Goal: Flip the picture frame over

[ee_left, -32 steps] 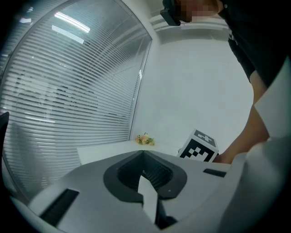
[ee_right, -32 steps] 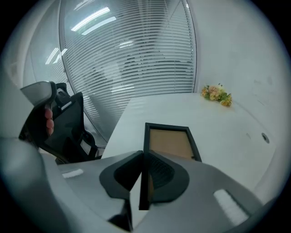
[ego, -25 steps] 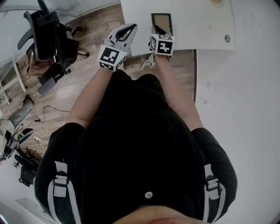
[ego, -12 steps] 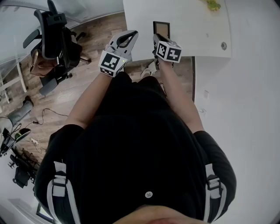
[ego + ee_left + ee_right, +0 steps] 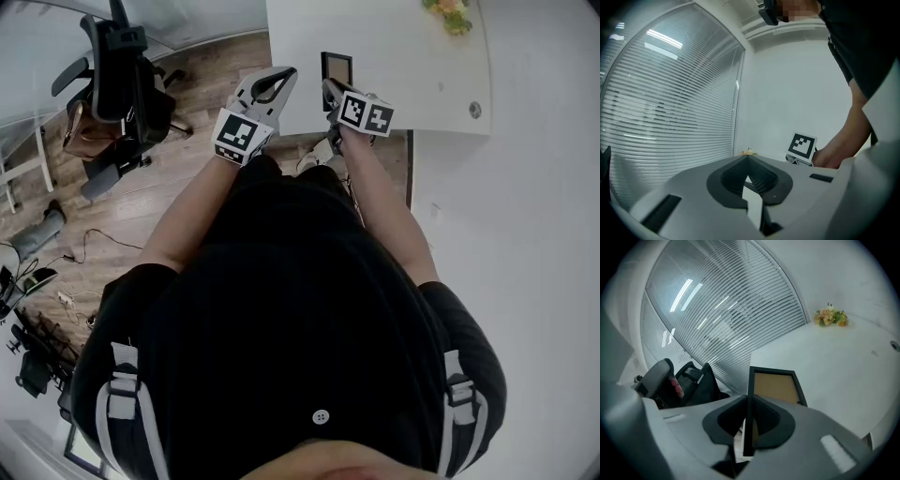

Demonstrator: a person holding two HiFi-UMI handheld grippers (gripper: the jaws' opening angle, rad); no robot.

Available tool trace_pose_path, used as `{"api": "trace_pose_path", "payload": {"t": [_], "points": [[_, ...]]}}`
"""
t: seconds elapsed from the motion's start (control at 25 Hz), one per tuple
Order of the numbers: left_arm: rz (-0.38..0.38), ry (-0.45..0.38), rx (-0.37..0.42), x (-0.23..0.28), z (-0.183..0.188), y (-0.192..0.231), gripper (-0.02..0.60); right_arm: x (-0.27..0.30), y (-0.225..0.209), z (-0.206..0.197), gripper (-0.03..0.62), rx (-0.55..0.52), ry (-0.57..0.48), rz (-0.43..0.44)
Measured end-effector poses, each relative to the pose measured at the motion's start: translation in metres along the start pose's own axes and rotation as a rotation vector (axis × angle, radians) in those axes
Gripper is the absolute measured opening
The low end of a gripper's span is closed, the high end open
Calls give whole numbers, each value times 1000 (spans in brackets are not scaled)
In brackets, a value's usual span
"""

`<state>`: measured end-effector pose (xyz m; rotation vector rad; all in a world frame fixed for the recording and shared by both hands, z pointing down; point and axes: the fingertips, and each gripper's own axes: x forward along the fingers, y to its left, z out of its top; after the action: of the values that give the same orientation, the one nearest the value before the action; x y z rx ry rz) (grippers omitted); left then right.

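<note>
Right claw (image 5: 747, 404): closed on the near left edge of the black-rimmed rectangular picture frame (image 5: 774, 386), whose brown board back faces the camera. The frame sits at the near edge of the white counter (image 5: 412, 56); I cannot tell whether its far edge touches the surface. Left claw (image 5: 279, 75): jaws together on nothing, hanging just beside the counter's corner.

Step in hand, as I judge it: turning the frame about its gripped edge. To do this well I would:
- roll the right wrist slowly;
- hold the thin rim firmly so it does not pivot between the pads;
- keep the frame above the counter, not the floor;
- steady the free edge with the left claw before laying the frame front side up.
</note>
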<state>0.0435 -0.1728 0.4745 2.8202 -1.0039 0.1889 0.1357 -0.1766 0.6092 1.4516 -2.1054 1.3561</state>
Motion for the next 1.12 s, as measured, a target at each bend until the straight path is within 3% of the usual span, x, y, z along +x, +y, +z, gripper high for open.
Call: {"api": "trace_pose_path", "payload": {"t": [0.16,0.44,0.8,1.12], "points": [[11,-21,-2,3,8,2,5,5,4,-3,50,47,23,55],[17,-19,-11,9,6,3,5,10,17,-11,51,190,39,241],[42,14,-26,11,-1,10,5,16,12,-23,51,366,69,367],[52,-4,-29,16,-2,8,5,20,17,-27,51,503,72,531]]}}
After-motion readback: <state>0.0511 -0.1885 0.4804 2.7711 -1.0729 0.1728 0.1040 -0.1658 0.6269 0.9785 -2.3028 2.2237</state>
